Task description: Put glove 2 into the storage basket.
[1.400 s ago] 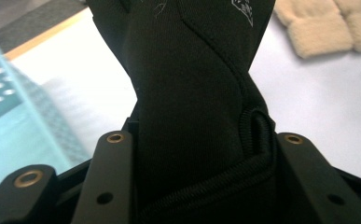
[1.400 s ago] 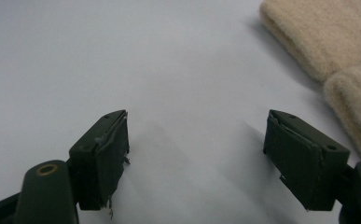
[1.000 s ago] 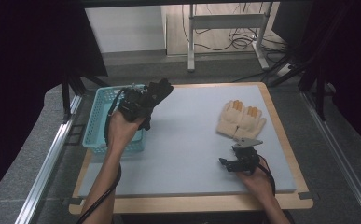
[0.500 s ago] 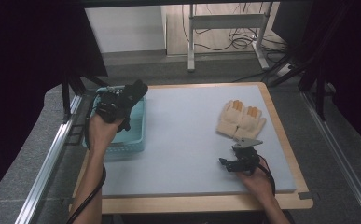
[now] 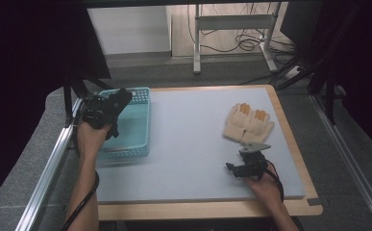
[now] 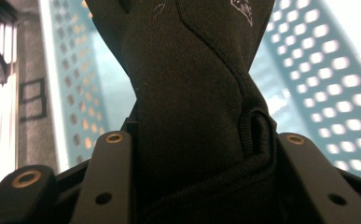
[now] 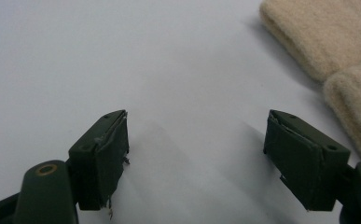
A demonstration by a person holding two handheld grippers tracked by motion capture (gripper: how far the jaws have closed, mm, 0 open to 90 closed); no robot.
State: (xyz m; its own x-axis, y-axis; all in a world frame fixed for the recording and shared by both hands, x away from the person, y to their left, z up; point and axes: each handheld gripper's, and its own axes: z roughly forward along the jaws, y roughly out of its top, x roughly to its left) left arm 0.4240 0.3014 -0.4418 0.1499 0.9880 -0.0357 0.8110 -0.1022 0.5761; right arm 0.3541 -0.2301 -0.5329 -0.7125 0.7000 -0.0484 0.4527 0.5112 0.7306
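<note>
My left gripper (image 5: 107, 109) is shut on a black glove (image 5: 119, 97), held above the left part of a teal perforated basket (image 5: 136, 139) at the table's left edge. In the left gripper view the black glove (image 6: 192, 93) is pinched at its cuff between the two jaws, with the basket (image 6: 318, 70) below it. A pair of cream gloves (image 5: 248, 122) lies flat at the right of the mat. My right gripper (image 5: 232, 168) rests low on the mat just in front of them, open, with nothing between its jaws. In the right gripper view the cream gloves (image 7: 327, 56) sit at upper right.
A grey-blue mat (image 5: 193, 144) covers the wooden table. A metal rail (image 5: 49, 168) runs along the left side beside the basket. Dark frame posts stand at both sides, and a desk frame with cables is on the floor behind.
My left hand has carried the black glove leftward and a little lower, from over the basket's right side to its left side. The right gripper and cream gloves have stayed put.
</note>
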